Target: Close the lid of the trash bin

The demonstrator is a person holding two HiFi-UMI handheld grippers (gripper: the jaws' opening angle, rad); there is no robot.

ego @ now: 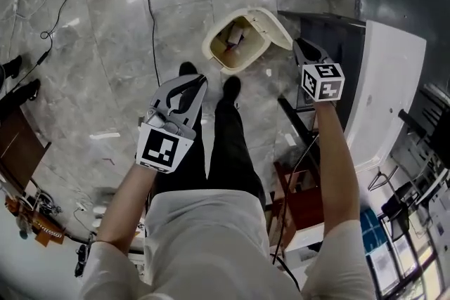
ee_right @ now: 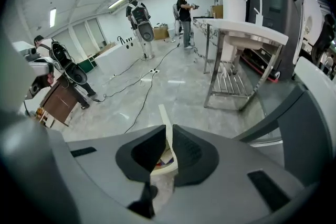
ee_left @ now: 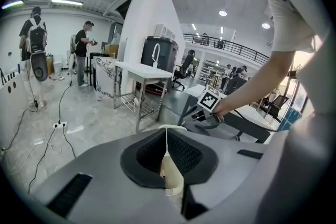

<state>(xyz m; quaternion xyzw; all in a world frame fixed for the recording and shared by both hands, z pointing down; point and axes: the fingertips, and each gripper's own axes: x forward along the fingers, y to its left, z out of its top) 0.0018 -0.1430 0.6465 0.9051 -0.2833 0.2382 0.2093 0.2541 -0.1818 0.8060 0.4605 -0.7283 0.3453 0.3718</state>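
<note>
Although not yet closed, noted trash bin [ego: 223,61] on grey floor [ego: 105,46] just beyond the shoes [ego: 230,86], rubbish [ego: 232,38] inside, lid [ego: 271,26] tilted up at its right and pinched at the edge by right gripper [ego: 299,46], left gripper [ego: 200,81] nearby, jaws pressed together, empty.

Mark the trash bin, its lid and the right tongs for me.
trash bin [ego: 208,47]: head view, left rim.
lid [ego: 273,26]: head view, middle of the open flap.
right tongs [ee_right: 169,131]: right gripper view, between the tips, shut on the lid edge.
</note>
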